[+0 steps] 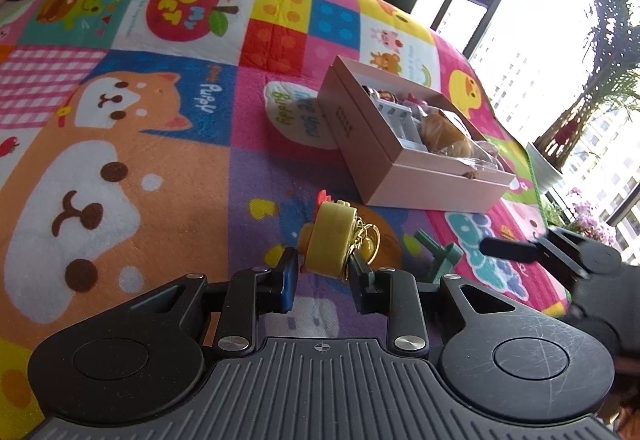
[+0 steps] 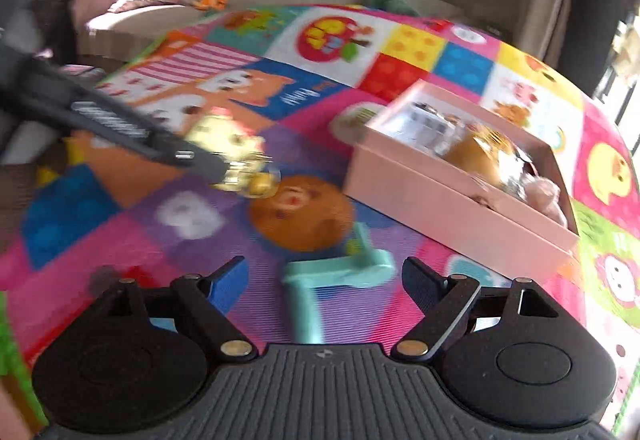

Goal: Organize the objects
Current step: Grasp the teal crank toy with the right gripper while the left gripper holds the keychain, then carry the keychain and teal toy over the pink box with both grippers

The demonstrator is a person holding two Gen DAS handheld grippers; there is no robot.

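The yellow duck keychain point(image 1: 329, 236) hung clamped in the left gripper point(image 1: 323, 272) above the play mat point(image 1: 160, 160), with the pink box point(image 1: 384, 160) ahead to its right, while the right gripper point(image 2: 320, 280) stood open around 1 teal plastic piece point(image 2: 340, 272).

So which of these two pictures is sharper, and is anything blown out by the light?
The left wrist view is sharp on the yellow keychain toy and pink box, but its window is washed out white; the right wrist view is smeared by motion blur, mat included.
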